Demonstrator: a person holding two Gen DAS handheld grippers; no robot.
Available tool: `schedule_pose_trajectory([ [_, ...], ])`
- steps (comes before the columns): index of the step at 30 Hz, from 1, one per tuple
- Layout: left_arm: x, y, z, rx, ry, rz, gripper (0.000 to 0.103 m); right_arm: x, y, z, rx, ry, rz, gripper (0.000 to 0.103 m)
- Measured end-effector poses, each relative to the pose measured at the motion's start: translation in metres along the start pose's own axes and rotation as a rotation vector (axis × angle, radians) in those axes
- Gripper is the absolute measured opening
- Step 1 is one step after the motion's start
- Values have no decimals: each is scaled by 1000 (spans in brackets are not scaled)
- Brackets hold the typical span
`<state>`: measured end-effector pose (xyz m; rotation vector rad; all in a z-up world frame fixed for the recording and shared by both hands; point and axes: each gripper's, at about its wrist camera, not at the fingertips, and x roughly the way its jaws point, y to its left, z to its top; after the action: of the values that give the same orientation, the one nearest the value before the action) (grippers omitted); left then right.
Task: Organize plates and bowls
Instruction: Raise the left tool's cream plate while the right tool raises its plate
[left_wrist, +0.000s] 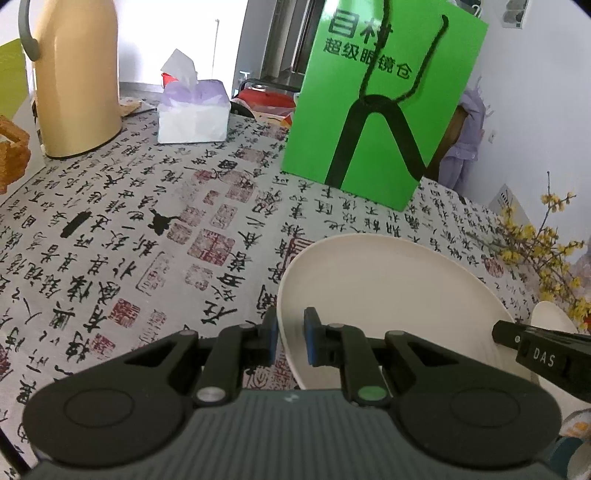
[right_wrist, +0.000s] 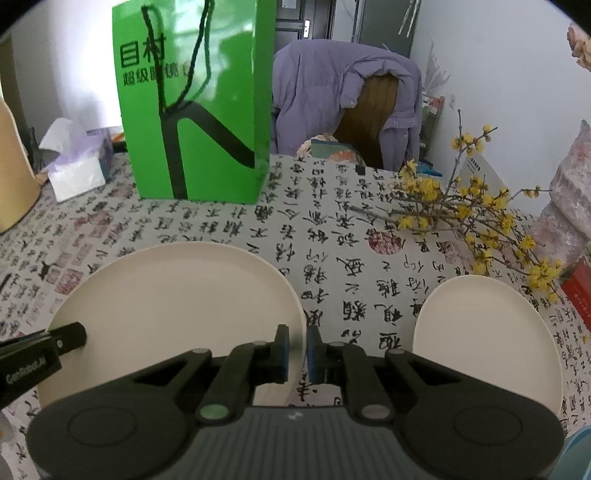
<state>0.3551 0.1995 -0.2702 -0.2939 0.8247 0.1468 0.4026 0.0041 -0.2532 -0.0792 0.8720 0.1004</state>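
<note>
Big cream plate (left_wrist: 391, 295) sits on the surface (left_wrist: 110, 240), front-centre, both tools on it: left tool (left_wrist: 290, 336) clenched on its left rim, rim between the blue pads; right tool (right_wrist: 295, 350) clenched on the opposite, right rim. Two-sided pinch prob. bc plate is wide, shallow and slick, so one edge grip would let it tip. Whether it's lifted off the cloth or just resting, can't tell. Smaller cream plate (right_wrist: 487, 332) lies flat to the right, apart from the big one, likely the next thing to stack or be stacked on. Both look like smooth matte plastic or ceramic, round, low raised rim. Cloth on the surface is printed w/ black calligraphy and red seals, looks flat and slightly textured. Behind: glossy green paper bag (right_wrist: 195, 110) w/ cord handles, upright; tissue box (left_wrist: 192, 110); tan jug (left_wrist: 74, 74) far left; yellow blossom twigs (right_wrist: 461, 206) lying by the small plate, could snag on a swing that way.
</note>
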Motion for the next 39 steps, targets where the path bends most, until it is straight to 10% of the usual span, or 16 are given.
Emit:
schedule_pose_trajectory([
  [39, -120, 14, -13, 13, -160, 44, 14, -106, 8, -25, 10, -169, 143, 9],
])
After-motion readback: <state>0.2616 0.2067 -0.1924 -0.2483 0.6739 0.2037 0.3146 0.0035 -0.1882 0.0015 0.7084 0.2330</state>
